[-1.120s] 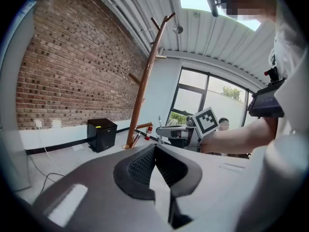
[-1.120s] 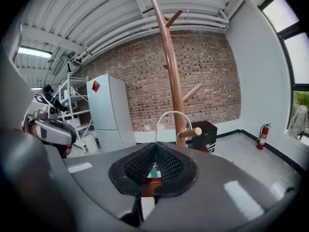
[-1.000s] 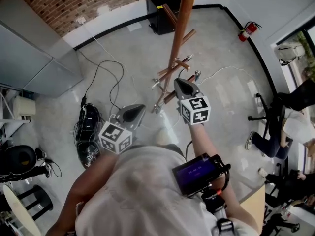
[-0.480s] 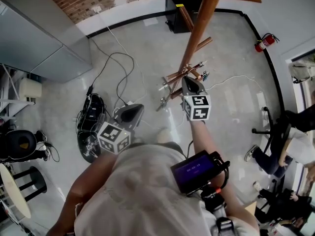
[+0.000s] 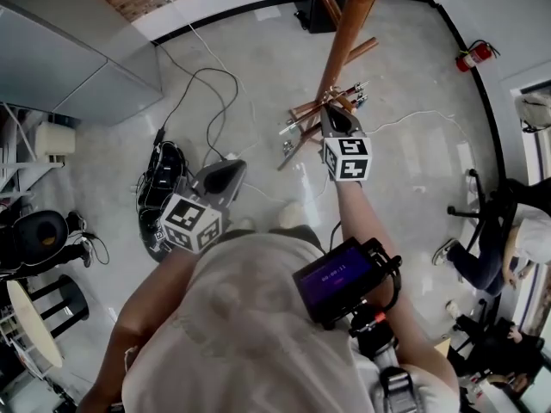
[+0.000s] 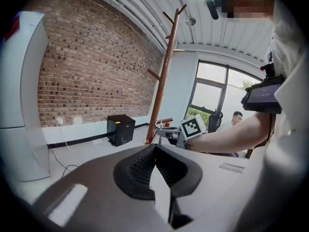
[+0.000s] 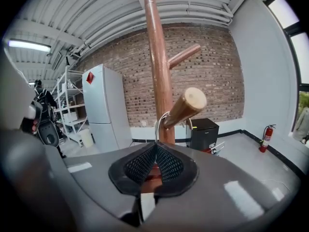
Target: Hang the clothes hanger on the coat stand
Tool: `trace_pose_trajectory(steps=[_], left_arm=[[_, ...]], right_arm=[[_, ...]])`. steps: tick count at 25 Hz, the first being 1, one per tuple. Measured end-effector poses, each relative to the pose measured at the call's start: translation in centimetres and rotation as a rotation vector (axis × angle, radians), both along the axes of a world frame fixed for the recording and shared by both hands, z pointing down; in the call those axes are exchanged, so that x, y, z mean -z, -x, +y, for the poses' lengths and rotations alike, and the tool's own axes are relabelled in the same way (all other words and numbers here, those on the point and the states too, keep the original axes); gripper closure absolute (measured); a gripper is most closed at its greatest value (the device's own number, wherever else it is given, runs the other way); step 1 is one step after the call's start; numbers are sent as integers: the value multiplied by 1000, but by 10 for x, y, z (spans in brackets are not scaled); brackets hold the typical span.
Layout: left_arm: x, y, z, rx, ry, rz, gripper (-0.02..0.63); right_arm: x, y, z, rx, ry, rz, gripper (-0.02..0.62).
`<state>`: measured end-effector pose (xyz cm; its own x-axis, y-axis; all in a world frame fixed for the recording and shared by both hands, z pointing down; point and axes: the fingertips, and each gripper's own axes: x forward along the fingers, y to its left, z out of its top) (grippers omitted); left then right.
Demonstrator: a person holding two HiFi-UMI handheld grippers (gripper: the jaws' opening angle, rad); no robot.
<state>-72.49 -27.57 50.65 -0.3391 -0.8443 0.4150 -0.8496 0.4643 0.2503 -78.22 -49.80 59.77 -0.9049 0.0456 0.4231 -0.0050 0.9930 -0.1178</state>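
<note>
The wooden coat stand [image 5: 349, 33] rises in front of me, and its pole [image 7: 159, 66] fills the middle of the right gripper view. A wooden clothes hanger with metal clips [image 5: 303, 110] is held level beside the pole. My right gripper [image 5: 336, 110] is shut on it, and the wood shows between the pads [image 7: 153, 172]. The hanger's wire hook [image 7: 158, 122] loops up around a slanting peg [image 7: 186, 105]. My left gripper [image 5: 225, 169] hangs lower and to the left, away from the stand, its pads [image 6: 154, 148] shut on nothing.
A black box [image 5: 323, 7] stands by the wall behind the stand. Cables [image 5: 202, 101] and dark gear [image 5: 164, 196] lie on the floor at left. A fire extinguisher [image 5: 475, 55] and seated people [image 5: 491, 248] are at right. A white fridge [image 7: 104, 108] stands against the brick wall.
My right gripper has carried the hanger down and in toward the pole, closer to the peg. The left gripper has shifted slightly to the left.
</note>
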Motion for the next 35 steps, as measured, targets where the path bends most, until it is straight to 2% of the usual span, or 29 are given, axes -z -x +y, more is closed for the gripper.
trace_pose_trajectory(steps=[8,16,21,27,35], left_arm=[[-5,0,-4,13,10,-7,604],[-4,-6,-4,-13,-7,-10,604],[-7,-18,-8,-70,-22,3,604],[-9,-30,-8,-156,-42,8,604],[-2,-44,10,-251,-81,6,604]], right_arm=[[-10,11,-3,8,1,8,571],[-2,-11,-3,-21,-3,-14,518],[11,-42,-4,-64,-7,-35,515],[27,-86,3,-133,-24,-44,575],[63,-152,50,-171,19,-104,583]])
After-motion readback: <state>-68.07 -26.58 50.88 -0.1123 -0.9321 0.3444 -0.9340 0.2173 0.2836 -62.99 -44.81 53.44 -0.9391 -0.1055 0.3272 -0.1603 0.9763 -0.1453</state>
